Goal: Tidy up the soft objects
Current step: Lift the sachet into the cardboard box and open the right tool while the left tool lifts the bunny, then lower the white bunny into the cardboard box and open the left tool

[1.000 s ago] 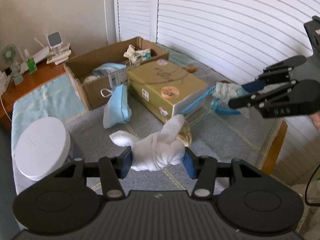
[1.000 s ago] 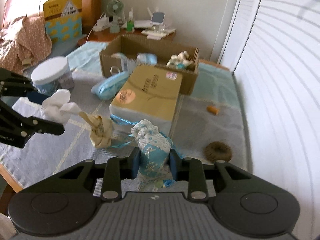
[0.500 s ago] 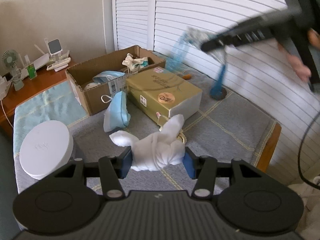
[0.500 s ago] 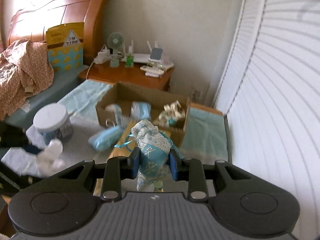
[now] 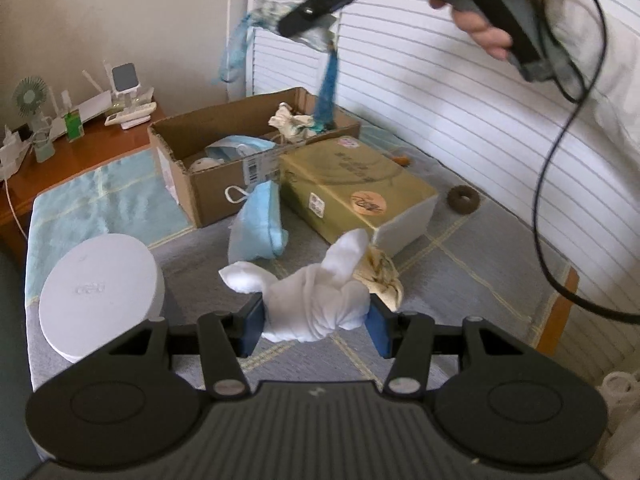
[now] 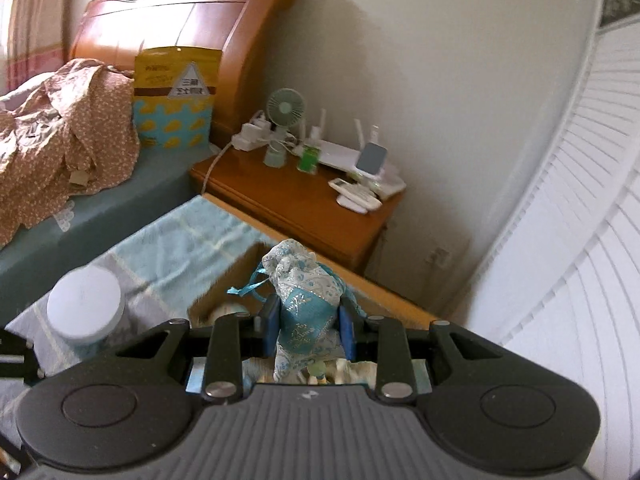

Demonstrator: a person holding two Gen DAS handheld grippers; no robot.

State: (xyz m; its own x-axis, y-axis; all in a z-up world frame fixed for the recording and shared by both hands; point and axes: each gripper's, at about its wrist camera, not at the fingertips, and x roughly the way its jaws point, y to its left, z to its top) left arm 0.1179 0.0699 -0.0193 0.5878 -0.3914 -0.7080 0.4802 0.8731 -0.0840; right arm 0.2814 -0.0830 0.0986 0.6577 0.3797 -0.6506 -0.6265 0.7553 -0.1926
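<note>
My left gripper [image 5: 316, 320] is shut on a white cloth bundle [image 5: 316, 300] and holds it low over the grey mat. A beige crumpled cloth [image 5: 380, 276] lies just beyond it. My right gripper [image 6: 308, 330] is shut on a blue-and-white patterned pouch [image 6: 304, 300] with blue ribbons. In the left wrist view it [image 5: 304, 12] hangs high above the open cardboard box [image 5: 216, 184]. The box holds a light blue item [image 5: 240, 148] and a cream crumpled cloth [image 5: 292, 122]. A light blue soft pouch [image 5: 258, 224] leans against the box front.
A closed tan box [image 5: 352, 188] lies beside the cardboard box. A white round lidded jar [image 5: 96, 284] stands at left. A brown ring [image 5: 463, 198] lies near the shutters. A wooden nightstand [image 6: 296, 204] holds a fan and gadgets. A bed [image 6: 60, 200] lies at left.
My right gripper has lifted the blue pouch up from the mat and carried it over the cardboard box. My left gripper has stayed put with the white bundle.
</note>
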